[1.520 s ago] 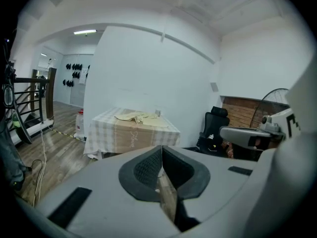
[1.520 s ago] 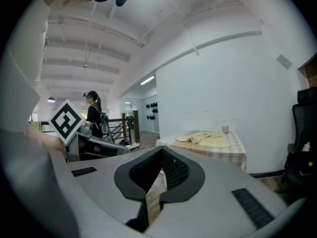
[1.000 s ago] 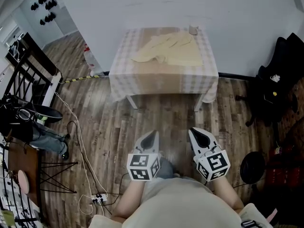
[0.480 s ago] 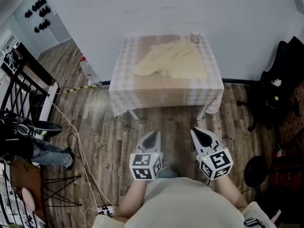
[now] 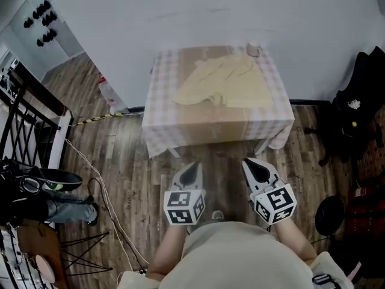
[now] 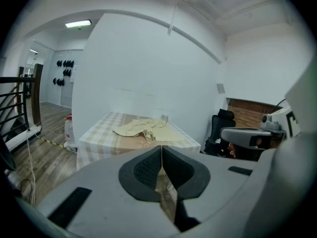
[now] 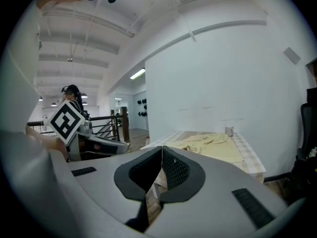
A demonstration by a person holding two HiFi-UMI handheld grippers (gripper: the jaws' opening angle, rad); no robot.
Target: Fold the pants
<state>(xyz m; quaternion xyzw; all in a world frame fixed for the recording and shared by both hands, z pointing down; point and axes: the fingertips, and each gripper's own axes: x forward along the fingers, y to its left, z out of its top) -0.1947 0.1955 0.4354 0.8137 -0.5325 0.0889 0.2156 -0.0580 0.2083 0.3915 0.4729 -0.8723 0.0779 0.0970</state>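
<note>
On the far half of the desk (image 5: 162,125), draped in soft checked cloth, the pale yellow pants (image 5: 222,80) lie rumpled, a small cup (image 5: 253,50) at its far right corner, while short of its near edge the left claw (image 5: 190,174) and right claw (image 5: 258,170) are each pressed together on nothing.

Soft cloth pants (image 5: 224,82); checked tablecloth (image 5: 165,119); wood-plank floor (image 5: 129,161).

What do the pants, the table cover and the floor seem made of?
Pants: soft matte cloth, perhaps cotton; they lie in limp rumples. Table cover: thin checked fabric, draping over the edges. Floor: wood planks or wood-look laminate; grain and plank seams show.
</note>
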